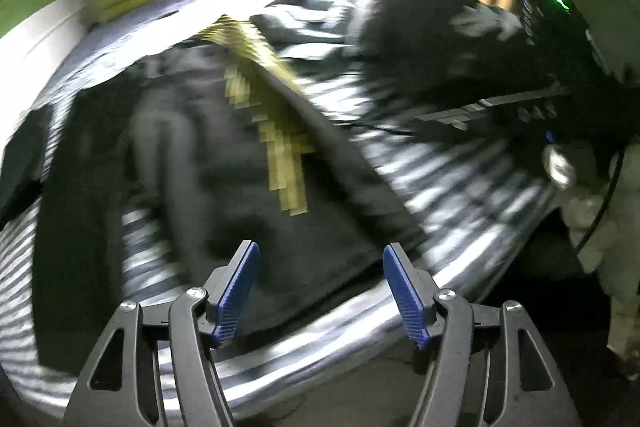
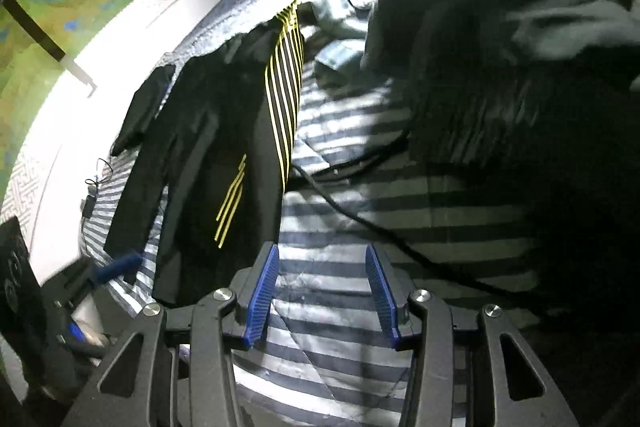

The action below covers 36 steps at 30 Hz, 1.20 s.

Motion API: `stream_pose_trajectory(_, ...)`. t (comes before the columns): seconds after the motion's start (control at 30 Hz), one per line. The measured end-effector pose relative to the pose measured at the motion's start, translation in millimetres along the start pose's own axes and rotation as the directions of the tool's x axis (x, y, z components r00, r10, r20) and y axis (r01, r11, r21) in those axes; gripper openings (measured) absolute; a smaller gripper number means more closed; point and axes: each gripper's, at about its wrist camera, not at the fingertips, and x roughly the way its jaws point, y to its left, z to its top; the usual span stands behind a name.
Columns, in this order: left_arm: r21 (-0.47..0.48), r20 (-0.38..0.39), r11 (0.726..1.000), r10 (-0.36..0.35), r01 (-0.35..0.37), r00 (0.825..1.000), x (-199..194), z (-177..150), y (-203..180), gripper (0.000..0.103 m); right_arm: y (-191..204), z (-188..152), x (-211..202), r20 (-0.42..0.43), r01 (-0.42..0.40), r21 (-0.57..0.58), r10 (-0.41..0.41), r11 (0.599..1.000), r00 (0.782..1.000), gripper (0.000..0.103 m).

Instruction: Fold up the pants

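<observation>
the black track pants with thin yellow side stripes point(image 2: 224, 147) lie spread on the bed's blue-and-white striped quilt point(image 2: 340, 307), running from the near edge toward the far side, with a second dark garment point(image 2: 144, 107) just beside them on the left. the left gripper point(image 1: 322, 291) hovers over the near end of the pants with its jaws wide and nothing between them; the right gripper point(image 2: 322, 293) hangs over bare quilt just right of the pants, jaws likewise wide and empty. the fold looks not yet begun, so the sound move is probably for each gripper to pinch one near corner of the hem, catching both layers, and lift evenly so the stripes stay straight. a thin black cable point(image 2: 360, 215) crosses the quilt on the right and could snag. a dark heaped mass of cloth point(image 2: 500, 67) crowds the far right, so free room lies mainly in the near middle, and the bed edge is close to the grippers.
</observation>
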Motion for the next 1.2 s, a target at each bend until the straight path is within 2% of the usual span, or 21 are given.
stream_pose_trajectory(0.07,0.015,-0.017,1.000,-0.013,0.013,1.000,13,5,-16,0.075,-1,6,-6,0.016,-0.008,-0.003,0.008,1.000,1.000,0.041)
stream_pose_trajectory(0.13,0.006,-0.053,0.999,-0.033,0.033,0.998,32,12,-27,0.075,-2,12,-9,0.027,-0.011,-0.003,0.011,1.000,1.000,0.041)
stream_pose_trajectory(0.23,-0.036,-0.065,0.999,-0.041,0.039,0.997,51,21,-30,0.075,-7,24,-17,0.053,-0.020,-0.003,0.021,1.000,0.998,0.041)
stream_pose_trajectory(0.27,-0.060,-0.063,0.997,-0.062,0.058,0.996,55,24,-30,0.074,-10,28,-20,0.062,-0.023,0.000,0.023,1.000,0.998,0.041)
stream_pose_trajectory(0.33,-0.100,-0.042,0.984,-0.153,0.148,0.987,59,31,-35,0.074,-14,36,-26,0.082,-0.034,0.005,0.033,0.999,0.996,0.041)
stream_pose_trajectory(0.37,-0.094,-0.026,0.980,-0.180,0.177,0.983,58,33,-41,0.074,-17,42,-31,0.096,-0.036,0.009,0.035,0.999,0.995,0.041)
stream_pose_trajectory(0.47,0.019,0.034,0.979,-0.201,0.201,0.979,42,37,-65,0.074,-24,55,-39,0.119,-0.042,0.013,0.040,0.999,0.992,0.041)
stream_pose_trajectory(0.53,0.061,0.076,0.988,-0.147,0.142,0.986,30,36,-68,0.074,-26,63,-41,0.122,-0.044,0.013,0.042,0.999,0.992,0.041)
stream_pose_trajectory(0.67,-0.023,0.084,0.993,-0.115,0.117,0.990,17,24,-36,0.074,-20,85,-41,0.132,-0.038,-0.018,0.040,0.999,0.990,0.041)
stream_pose_trajectory(0.77,-0.053,0.055,0.996,-0.075,0.077,0.996,17,11,-12,0.074,-13,99,-36,0.129,-0.039,-0.049,0.045,0.998,0.991,0.041)
stream_pose_trajectory(0.9,-0.072,0.021,0.993,-0.097,0.099,0.995,27,4,-6,0.074,-2,117,-21,0.113,-0.050,-0.078,0.059,0.996,0.992,0.041)
stream_pose_trajectory(1.0,-0.060,0.018,0.988,-0.139,0.139,0.990,36,8,-19,0.074,4,128,-10,0.099,-0.057,-0.091,0.066,0.994,0.993,0.041)
stream_pose_trajectory(1.1,-0.028,0.002,0.991,-0.131,0.131,0.991,48,14,-34,0.073,8,142,0,0.081,-0.067,-0.096,0.075,0.993,0.994,0.041)
stream_pose_trajectory(1.13,-0.026,-0.020,0.992,-0.122,0.122,0.992,56,17,-37,0.063,10,148,6,0.073,-0.067,-0.095,0.074,0.993,0.995,0.041)
stream_pose_trajectory(1.17,-0.030,-0.044,0.992,-0.124,0.123,0.991,63,19,-39,0.042,11,152,8,0.070,-0.065,-0.094,0.071,0.993,0.995,0.041)
stream_pose_trajectory(1.2,-0.046,-0.064,0.992,-0.124,0.121,0.990,72,23,-38,0.035,12,158,13,0.067,-0.060,-0.094,0.067,0.994,0.996,0.041)
